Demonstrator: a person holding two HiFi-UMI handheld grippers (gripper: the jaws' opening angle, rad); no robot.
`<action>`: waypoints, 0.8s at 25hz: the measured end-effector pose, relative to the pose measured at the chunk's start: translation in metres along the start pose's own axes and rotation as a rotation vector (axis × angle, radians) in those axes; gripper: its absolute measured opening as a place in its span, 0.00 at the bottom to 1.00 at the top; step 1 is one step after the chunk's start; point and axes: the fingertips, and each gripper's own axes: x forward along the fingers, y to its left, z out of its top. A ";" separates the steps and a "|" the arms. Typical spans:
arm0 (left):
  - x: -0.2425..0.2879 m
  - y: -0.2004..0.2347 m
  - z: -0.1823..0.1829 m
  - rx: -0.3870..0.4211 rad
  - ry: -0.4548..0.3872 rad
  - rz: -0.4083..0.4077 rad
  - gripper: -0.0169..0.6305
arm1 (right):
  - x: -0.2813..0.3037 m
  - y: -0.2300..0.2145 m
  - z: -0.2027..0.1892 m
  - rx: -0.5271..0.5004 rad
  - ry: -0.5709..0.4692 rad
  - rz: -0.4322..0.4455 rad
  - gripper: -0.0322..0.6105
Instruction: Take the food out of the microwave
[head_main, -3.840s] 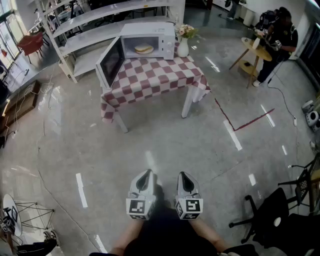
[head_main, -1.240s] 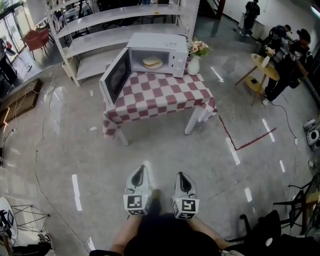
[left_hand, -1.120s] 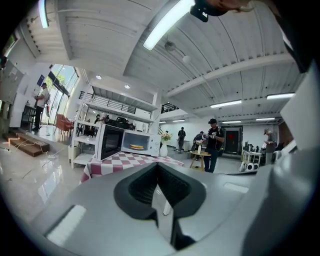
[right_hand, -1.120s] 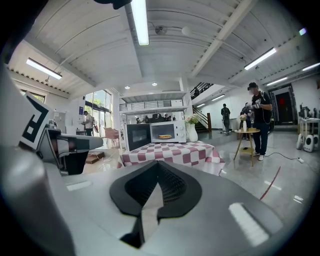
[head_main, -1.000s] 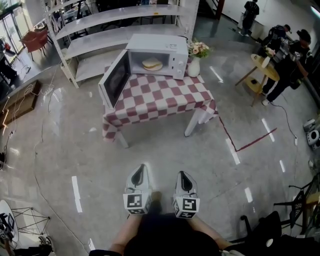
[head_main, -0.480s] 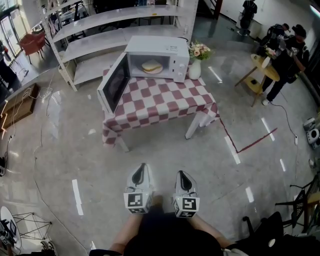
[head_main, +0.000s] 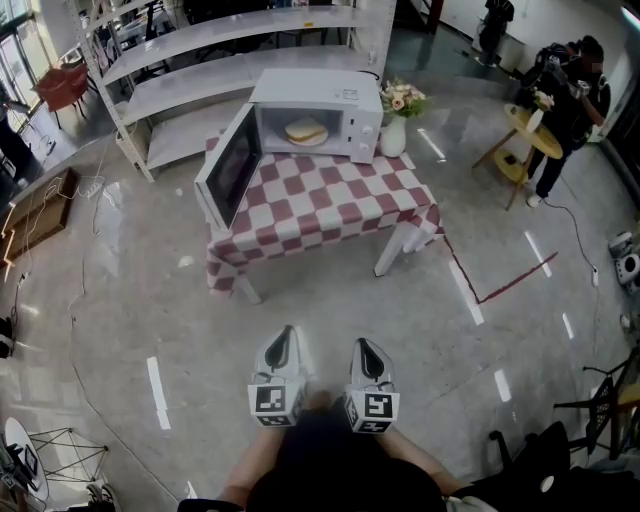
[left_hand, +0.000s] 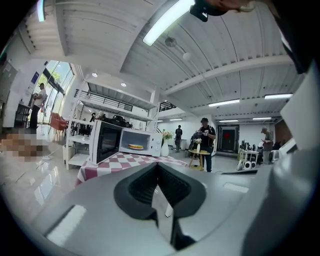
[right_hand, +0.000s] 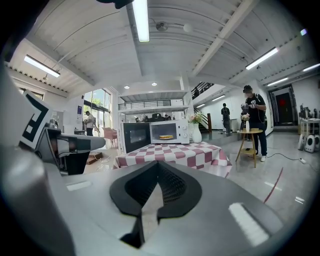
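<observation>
We see the flat tan bread-like food (head_main: 306, 131) inside the white microwave (head_main: 335, 97), its door (head_main: 226, 172) swung open, on the red-and-white checked worktop (head_main: 320, 205). Well apart from it, our left tool (head_main: 286, 338) and right tool (head_main: 363, 349) are both clenched, holding nothing.

Red-white check tablecloth (head_main: 330, 205), flower vase (head_main: 393, 138) at far rt corner, white shelving (head_main: 235, 68) behind, person (head_main: 572, 98) by round side table (head_main: 524, 112)

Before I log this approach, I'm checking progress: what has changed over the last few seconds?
The checkered table and microwave sit lower and larger in the head view, so the person has walked closer. Unchanged: the door is open, the food is inside, and the left hand-held gripper and right hand-held gripper are shut and empty.
</observation>
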 end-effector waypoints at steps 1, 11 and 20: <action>-0.001 0.001 0.000 0.000 0.001 0.002 0.04 | 0.001 0.000 0.000 -0.001 -0.001 -0.002 0.05; -0.006 0.006 -0.005 -0.011 0.009 0.011 0.04 | -0.005 -0.001 0.006 -0.002 -0.027 -0.022 0.05; 0.001 0.004 -0.005 -0.018 0.015 0.007 0.04 | -0.001 -0.008 0.005 0.000 -0.011 -0.035 0.05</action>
